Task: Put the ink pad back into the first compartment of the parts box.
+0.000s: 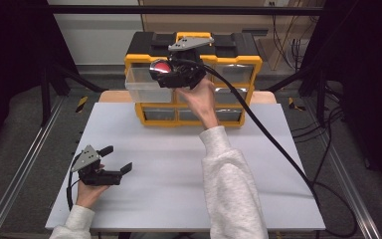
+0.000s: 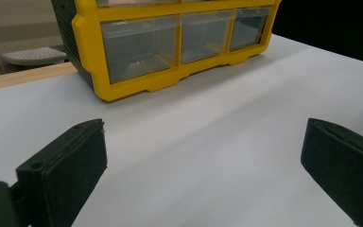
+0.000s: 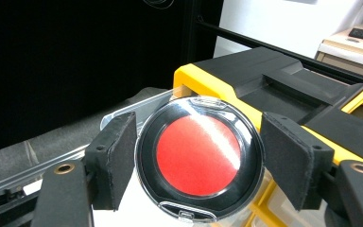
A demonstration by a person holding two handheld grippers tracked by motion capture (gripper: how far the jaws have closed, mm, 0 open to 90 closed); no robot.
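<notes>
High view: the right gripper (image 1: 165, 69) is raised at the table's twelve o'clock, in front of the yellow and black plastic drawer cabinet (image 1: 236, 62). Its jaws are closed on a round black case with a red centre and clear lid (image 1: 161, 67), which hangs just above the pulled-out clear plastic drawer (image 1: 142, 84) at the cabinet's ten o'clock corner. Right gripper view shows the round case (image 3: 199, 157) pinched at nine and three o'clock by the black pads (image 3: 116, 158), with the drawer's rim (image 3: 132, 108) behind it. The left gripper (image 1: 115, 159) rests low near the white table's (image 1: 179, 169) eight o'clock corner, well apart from the cabinet, its fingers spread wide with nothing between them.
</notes>
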